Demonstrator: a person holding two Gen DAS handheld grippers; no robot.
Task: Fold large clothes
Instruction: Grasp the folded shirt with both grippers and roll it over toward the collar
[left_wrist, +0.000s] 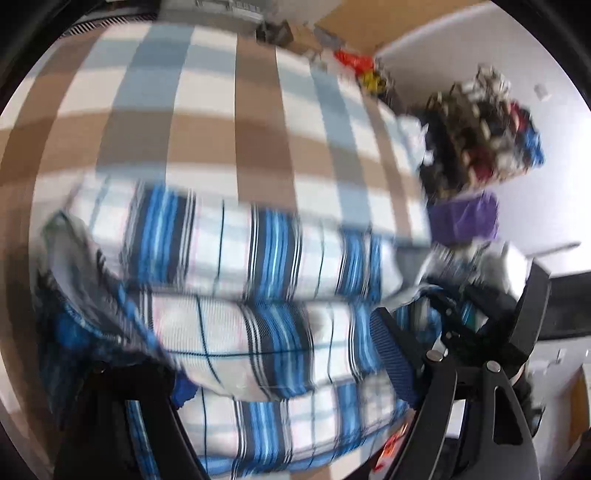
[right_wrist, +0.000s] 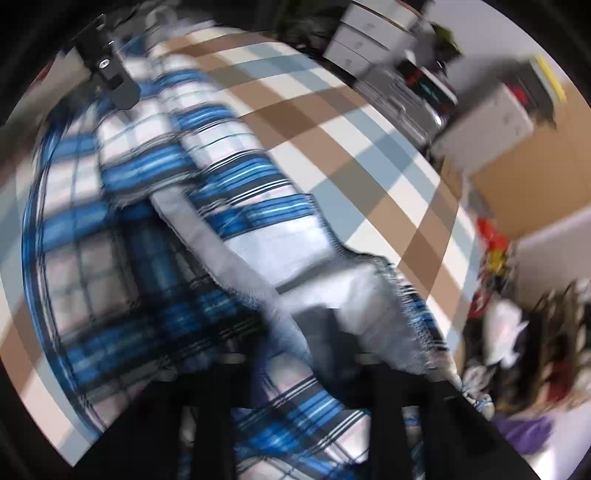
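A large blue-and-white plaid cloth (left_wrist: 229, 236) lies in thick folds on a table covered by a brown, blue and white checked tablecloth (left_wrist: 207, 110). My left gripper (left_wrist: 266, 354) hangs over the folds with its jaws wide apart. Cloth lies between them and drapes over the left finger (left_wrist: 110, 398). In the right wrist view the same cloth (right_wrist: 122, 221) shows its pale grey underside and a fringed edge (right_wrist: 402, 295). My right gripper (right_wrist: 327, 332) is shut on that turned-over grey corner. The left gripper (right_wrist: 107, 74) appears at the cloth's far end. Both views are blurred.
A rack piled with mixed clothes (left_wrist: 484, 136) and a purple item (left_wrist: 461, 218) stand beyond the table's right edge by a white wall. White drawers (right_wrist: 365, 40), a printer-like box (right_wrist: 487, 118) and red and yellow clutter (right_wrist: 491, 243) line the far side.
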